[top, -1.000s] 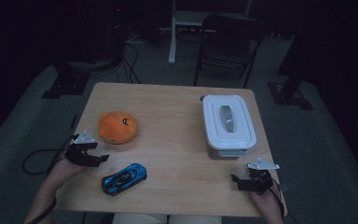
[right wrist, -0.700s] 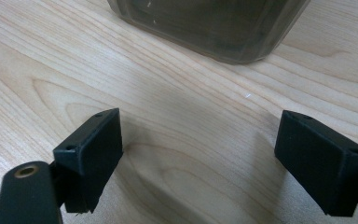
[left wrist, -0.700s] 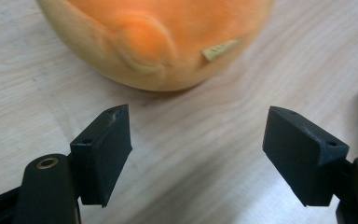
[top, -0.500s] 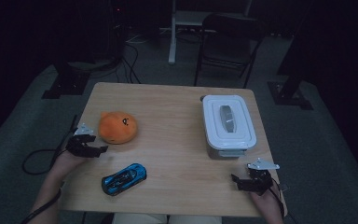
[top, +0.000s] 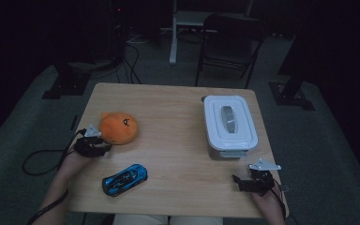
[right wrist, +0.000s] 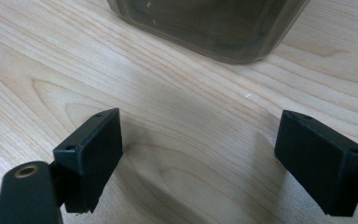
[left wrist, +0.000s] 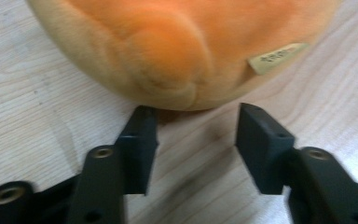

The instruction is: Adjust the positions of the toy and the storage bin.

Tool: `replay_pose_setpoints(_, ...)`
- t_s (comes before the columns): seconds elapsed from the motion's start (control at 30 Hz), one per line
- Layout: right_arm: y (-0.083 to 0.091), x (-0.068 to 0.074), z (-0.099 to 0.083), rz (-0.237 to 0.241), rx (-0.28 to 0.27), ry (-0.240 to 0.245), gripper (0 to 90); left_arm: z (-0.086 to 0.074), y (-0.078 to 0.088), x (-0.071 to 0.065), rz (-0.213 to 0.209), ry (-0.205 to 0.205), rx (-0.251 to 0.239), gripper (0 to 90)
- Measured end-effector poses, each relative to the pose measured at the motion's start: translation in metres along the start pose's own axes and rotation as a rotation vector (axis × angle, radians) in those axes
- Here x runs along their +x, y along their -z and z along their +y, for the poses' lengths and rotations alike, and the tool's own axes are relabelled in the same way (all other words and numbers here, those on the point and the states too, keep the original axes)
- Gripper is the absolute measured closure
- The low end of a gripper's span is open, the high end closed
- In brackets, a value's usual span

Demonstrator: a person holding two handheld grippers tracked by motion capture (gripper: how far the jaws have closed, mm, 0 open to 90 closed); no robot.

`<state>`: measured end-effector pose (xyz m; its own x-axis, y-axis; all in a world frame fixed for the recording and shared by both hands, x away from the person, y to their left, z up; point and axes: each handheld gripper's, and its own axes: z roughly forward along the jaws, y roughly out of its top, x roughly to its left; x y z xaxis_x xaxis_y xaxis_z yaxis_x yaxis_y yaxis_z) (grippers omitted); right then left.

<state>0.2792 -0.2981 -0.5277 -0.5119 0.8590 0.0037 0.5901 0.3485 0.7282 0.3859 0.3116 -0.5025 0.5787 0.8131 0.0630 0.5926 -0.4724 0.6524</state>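
Observation:
An orange plush toy [top: 118,127] with a small face lies on the left part of the wooden table [top: 168,108]. My left gripper [top: 102,143] is low at the toy's near-left side. In the left gripper view the plush [left wrist: 182,42] bulges just past the jaw tips, and a beige tag [left wrist: 277,57] shows on it. The left gripper [left wrist: 196,126] has just been closing its jaws; bare table shows between them, and one tip touches the plush's lower edge. My right gripper [top: 238,181] rests open near the front right edge, and its view [right wrist: 200,140] shows wood between wide jaws.
A white lidded container [top: 229,122] stands at the right, and its smoky clear wall [right wrist: 214,28] is just ahead of the right gripper. A blue toy car [top: 124,179] lies near the front edge. A folding chair [top: 229,42] stands beyond the table.
The left gripper has moved forward from beside the car up to the plush toy, and its jaws stand narrower. The right gripper has kept still.

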Motion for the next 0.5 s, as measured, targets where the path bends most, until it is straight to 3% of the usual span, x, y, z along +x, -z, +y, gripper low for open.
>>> replay_pose_setpoints(0.1,0.000,0.000,0.000,0.000,0.000,0.000,14.7,0.001,0.004,0.003,0.016,0.018,-0.006,49.9)
replay_pose_setpoints(0.17,0.000,0.000,0.000,0.000,0.000,0.000,14.6,0.001,0.007,0.004,0.004,0.026,-0.022,48.7)
replay_pose_setpoints(0.27,0.000,0.000,0.000,0.000,0.000,0.000,14.7,0.003,0.016,0.006,0.012,0.029,-0.061,45.9)
replay_pose_setpoints(0.3,0.000,0.000,0.000,0.000,0.000,0.000,14.7,0.005,0.023,0.005,0.041,0.023,-0.089,45.8)
replay_pose_setpoints(0.37,0.000,0.000,0.000,0.000,0.000,0.000,14.7,0.007,0.027,0.005,0.022,0.026,-0.108,45.3)
replay_pose_setpoints(0.4,0.000,0.000,0.000,0.000,0.000,0.000,14.6,0.008,0.029,0.004,0.034,0.023,-0.122,45.3)
replay_pose_setpoints(0.5,0.000,0.000,0.000,0.000,0.000,0.000,14.6,0.014,0.030,0.000,0.049,-0.013,-0.096,47.0)
